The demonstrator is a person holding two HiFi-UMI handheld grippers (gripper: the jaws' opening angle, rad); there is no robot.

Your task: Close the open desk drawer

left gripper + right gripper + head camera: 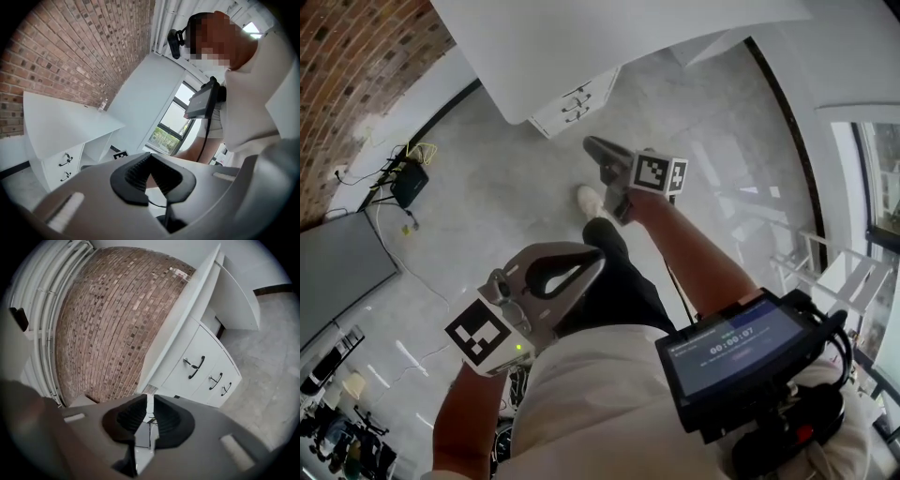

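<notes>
Below the desk (187,310) edge, three drawers (206,369) look flush, none visibly open. Closed and empty, the left gripper (151,156) and right gripper (149,397) hang well apart from them; I would inspect each front closely.

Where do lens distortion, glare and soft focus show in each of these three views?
Head view: glare streaks the glossy grey floor, and the white desk looks bowed. Left gripper view: the bright window partly washes out within a dark round border. Right gripper view: the red brick wall bulges; the grey right gripper looks soft.
</notes>
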